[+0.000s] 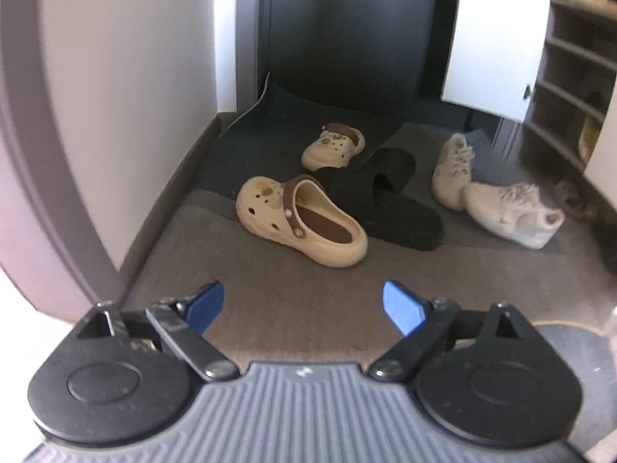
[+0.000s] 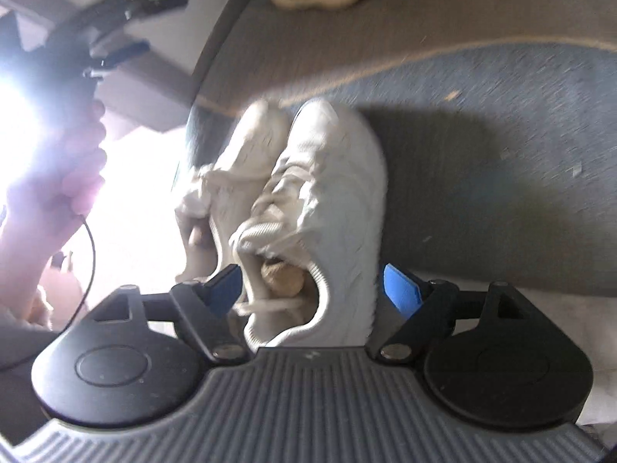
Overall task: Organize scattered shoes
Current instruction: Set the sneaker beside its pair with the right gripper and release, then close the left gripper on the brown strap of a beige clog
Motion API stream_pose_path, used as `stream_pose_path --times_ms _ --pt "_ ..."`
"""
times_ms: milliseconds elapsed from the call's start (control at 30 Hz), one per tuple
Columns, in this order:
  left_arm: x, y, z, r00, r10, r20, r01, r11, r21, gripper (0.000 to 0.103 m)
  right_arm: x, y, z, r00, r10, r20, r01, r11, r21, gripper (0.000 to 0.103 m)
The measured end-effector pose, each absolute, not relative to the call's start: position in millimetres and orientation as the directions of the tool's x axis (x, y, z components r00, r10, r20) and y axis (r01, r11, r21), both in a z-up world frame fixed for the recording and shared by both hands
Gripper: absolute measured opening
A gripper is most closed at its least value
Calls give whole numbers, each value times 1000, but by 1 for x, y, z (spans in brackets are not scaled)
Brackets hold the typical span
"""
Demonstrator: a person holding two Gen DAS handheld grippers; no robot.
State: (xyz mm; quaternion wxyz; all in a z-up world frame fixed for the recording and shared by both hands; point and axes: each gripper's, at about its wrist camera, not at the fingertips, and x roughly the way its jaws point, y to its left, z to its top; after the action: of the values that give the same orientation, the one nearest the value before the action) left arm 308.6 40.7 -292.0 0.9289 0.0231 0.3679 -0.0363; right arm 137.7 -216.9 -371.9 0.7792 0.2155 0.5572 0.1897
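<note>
No legible text, label, brand or number on anything in view.

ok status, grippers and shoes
Left gripper open, empty. Right gripper open around heel of white lace-up sneaker. Cream clog with brown strap and black slide sandal unsorted.

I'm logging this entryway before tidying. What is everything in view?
clogs: two, cream with brown straps, floor centre, apart.
slippers: two, black, overlapping, right of the near clog.
sneakers: two, white, on the mat at right; two side by side in the right wrist view, perhaps another pair.
shelves: several, grey-brown, far right.
left tool: one, black and blue, open, empty.
right tool: one, same colours, open around a sneaker's heel.
hand: one, holding the left tool.
</note>
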Motion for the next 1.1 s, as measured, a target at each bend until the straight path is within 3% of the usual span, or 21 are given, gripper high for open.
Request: stream_pose_path --times_ms 300,733,867,1067,1100 --pt "422 21 -315 744 27 -667 47 995 92 91 177 -259 -382 441 445 -779 106 836 538 83" --pt "561 6 -423 648 199 -735 -78 977 196 83 235 -272 -427 436 424 -794 131 843 522 83" --pt "586 2 -445 616 248 -748 -92 965 244 74 247 -278 -439 434 427 -793 152 833 532 83" --pt "600 -7 -455 611 315 -726 -120 944 308 50 260 -283 -451 439 429 -789 189 815 548 83" --pt "599 -7 -454 611 337 -717 -136 936 324 38 261 -284 -452 440 429 -789 190 814 549 83"
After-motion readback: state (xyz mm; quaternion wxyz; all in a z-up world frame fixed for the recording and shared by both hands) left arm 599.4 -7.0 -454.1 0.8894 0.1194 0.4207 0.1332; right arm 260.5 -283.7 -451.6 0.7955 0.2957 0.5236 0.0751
